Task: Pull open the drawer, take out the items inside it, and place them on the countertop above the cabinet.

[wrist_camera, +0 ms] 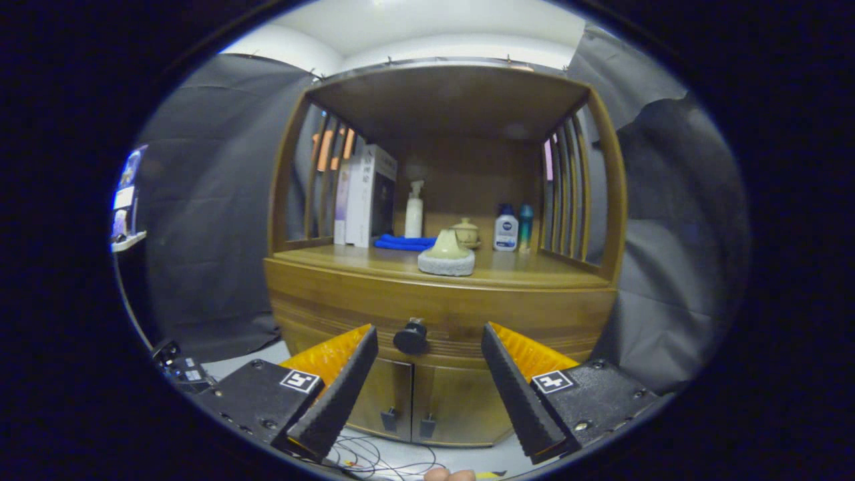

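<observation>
Your gripper (pixel 427 347) has its fingers spread wide with nothing between them but air, and neither finger touches anything. The drawer (pixel 441 314) sits shut in the front of the wooden cabinet (pixel 314 294), and its dark round knob (pixel 410 338) lies in the gap between your two fingers, beyond their tips and a little nearer the left finger than the right. The knob is apart from both fingers. Below the drawer you can see two closed cabinet doors (pixel 427 401), each with a small dark handle near the centre seam. Above the drawer, the countertop (pixel 534 267) carries a pale cone-shaped object on a grey round base (pixel 446 255) near its front edge, roughly in line with the knob. Behind it lie a blue cloth (pixel 401 242), a white pump bottle (pixel 414 210), a small lidded pot (pixel 465 232), a white bottle with a blue cap (pixel 505 228) and a slim teal bottle (pixel 526 226). Upright boxes (pixel 364 197) stand at the left of the shelf against the slatted side. A fingertip (pixel 449 475) shows just under the gripper, with thin cables (pixel 374 461) lying on the floor nearby.
</observation>
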The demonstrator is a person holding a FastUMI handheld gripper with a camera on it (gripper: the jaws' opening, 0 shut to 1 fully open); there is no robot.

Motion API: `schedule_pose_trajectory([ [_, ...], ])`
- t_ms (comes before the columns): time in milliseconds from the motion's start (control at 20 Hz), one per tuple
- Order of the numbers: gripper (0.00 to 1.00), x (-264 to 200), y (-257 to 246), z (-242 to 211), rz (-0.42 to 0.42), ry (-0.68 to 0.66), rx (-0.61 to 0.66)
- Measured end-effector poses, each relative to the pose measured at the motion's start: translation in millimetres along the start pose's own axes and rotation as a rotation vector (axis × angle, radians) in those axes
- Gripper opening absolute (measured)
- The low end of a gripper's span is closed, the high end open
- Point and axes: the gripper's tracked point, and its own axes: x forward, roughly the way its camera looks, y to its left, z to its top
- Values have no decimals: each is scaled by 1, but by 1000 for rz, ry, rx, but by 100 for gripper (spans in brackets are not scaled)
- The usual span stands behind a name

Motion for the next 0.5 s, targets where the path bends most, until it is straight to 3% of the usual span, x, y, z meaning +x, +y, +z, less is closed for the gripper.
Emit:
schedule_pose_trajectory([
  [300,100,-128,-36,-6,20,-66,-59],
  [500,100,-160,-46,14,27,-176,-109],
])
